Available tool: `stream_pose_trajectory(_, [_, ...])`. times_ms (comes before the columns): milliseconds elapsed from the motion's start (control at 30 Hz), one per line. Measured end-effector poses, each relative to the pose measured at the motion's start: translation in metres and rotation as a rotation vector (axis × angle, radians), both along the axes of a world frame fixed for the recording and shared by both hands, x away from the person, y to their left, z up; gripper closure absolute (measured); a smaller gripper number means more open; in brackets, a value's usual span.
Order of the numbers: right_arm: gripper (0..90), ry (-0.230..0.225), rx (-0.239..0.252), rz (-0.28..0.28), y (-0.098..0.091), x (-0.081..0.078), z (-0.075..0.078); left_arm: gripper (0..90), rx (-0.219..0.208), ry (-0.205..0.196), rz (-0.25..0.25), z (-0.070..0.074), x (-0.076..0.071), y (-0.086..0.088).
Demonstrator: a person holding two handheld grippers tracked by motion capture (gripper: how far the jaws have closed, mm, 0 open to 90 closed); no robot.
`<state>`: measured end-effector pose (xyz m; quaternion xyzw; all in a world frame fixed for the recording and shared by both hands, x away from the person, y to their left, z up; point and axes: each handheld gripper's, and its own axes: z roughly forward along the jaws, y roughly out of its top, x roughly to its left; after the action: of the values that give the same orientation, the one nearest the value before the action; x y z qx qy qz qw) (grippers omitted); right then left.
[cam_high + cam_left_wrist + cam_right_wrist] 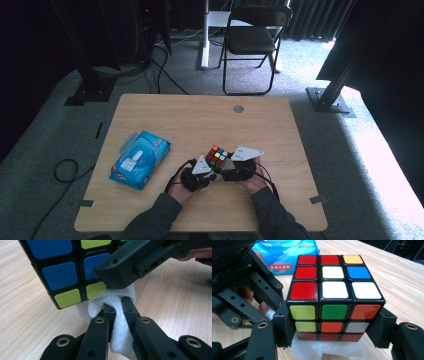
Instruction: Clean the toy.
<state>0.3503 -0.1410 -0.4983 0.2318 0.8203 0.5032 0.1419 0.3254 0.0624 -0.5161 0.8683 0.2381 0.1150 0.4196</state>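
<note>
Right gripper (332, 327) clamps the Rubik's cube (332, 295) by its lower side faces, just above the wooden counter (200, 120). Left gripper (117, 306), nearer the cube's bottom edge, pinches a white wet wipe (117, 315) that touches the cube's lower corner and lies beneath it.
</note>
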Motion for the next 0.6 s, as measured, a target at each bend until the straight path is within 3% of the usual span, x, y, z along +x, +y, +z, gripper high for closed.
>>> stream_pose_trajectory(600, [34.1, 0.005, 0.014, 0.005, -0.002, 0.0, 0.001, 85.2, -0.014, -0.019, 0.081, 0.001, 0.006, 0.012])
